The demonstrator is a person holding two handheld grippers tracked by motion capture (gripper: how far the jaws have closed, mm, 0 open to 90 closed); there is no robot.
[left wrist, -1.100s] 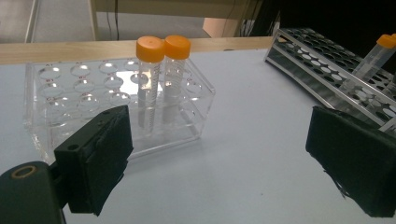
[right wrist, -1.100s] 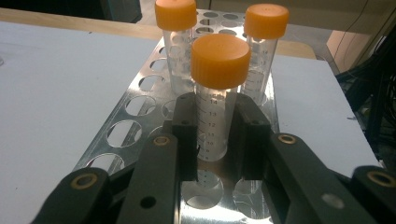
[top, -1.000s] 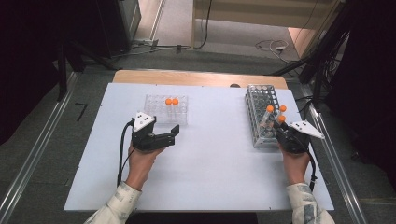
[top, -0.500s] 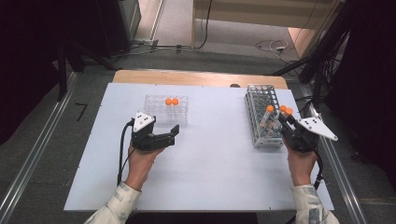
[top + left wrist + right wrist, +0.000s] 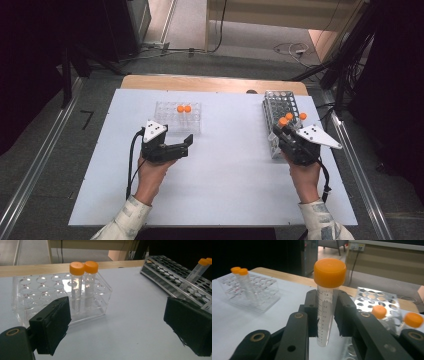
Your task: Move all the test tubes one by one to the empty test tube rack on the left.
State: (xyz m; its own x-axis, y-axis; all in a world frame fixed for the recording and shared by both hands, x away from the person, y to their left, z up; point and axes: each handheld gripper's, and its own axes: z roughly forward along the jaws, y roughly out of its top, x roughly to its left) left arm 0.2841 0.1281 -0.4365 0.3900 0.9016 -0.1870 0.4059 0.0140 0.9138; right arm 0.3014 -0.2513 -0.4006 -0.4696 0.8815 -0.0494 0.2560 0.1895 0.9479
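Orange-capped tube (image 5: 327, 302) pinched upright in the right gripper (image 5: 327, 315) above the metal rack (image 5: 279, 117); left gripper (image 5: 117, 325) gapes, holding nothing.

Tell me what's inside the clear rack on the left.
The clear rack holds two orange-capped tubes upright, side by side in its back-right holes. The other holes look empty, though the left gripper's pad covers the rack's front edge.

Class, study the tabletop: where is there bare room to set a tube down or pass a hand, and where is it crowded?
Free: the white table between the clear rack and the metal rack, and its near strip between the forearms. Crowded: around the metal rack, where the right gripper holds a tube.
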